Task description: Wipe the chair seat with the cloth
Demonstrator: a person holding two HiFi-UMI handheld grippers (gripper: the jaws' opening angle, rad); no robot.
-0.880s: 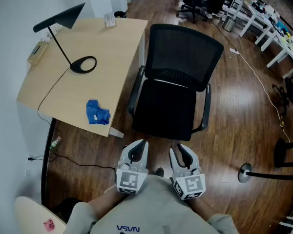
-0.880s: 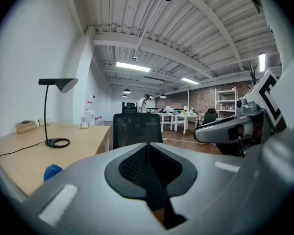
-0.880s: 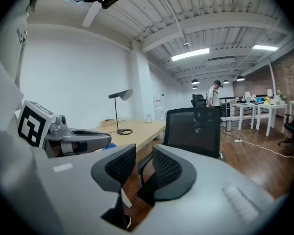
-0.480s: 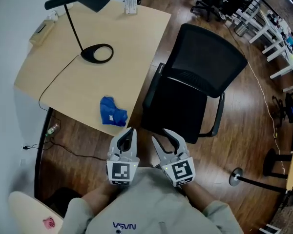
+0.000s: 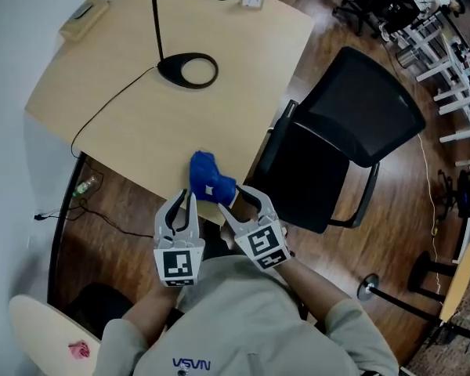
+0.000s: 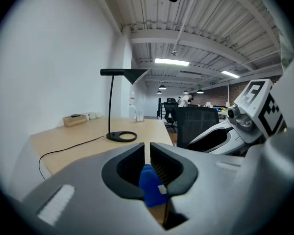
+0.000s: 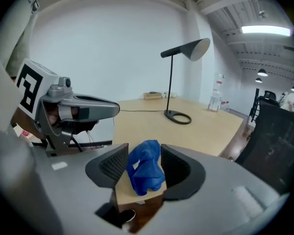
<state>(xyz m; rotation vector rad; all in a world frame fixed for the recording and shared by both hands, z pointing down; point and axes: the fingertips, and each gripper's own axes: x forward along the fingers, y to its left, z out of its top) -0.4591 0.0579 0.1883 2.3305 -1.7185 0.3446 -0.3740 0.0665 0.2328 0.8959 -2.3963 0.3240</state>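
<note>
Now: blue cloth [image 5: 210, 180] betw. jaws of wide-open right hand-held gripper [image 5: 236, 201], just ahead-right of closed, empty left hand-held gripper [image 5: 186, 202]. Prob. soft, light, limp; pinch bunched middle w/ pads.

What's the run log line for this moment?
cloth: on desk corner | right gripper: jaws open, cloth between, ungripped | left gripper: jaws shut, empty

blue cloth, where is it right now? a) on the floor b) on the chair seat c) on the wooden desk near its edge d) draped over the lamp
c: the blue cloth lies crumpled on the wooden desk close to its near edge, beside the chair rather than on it.
</note>
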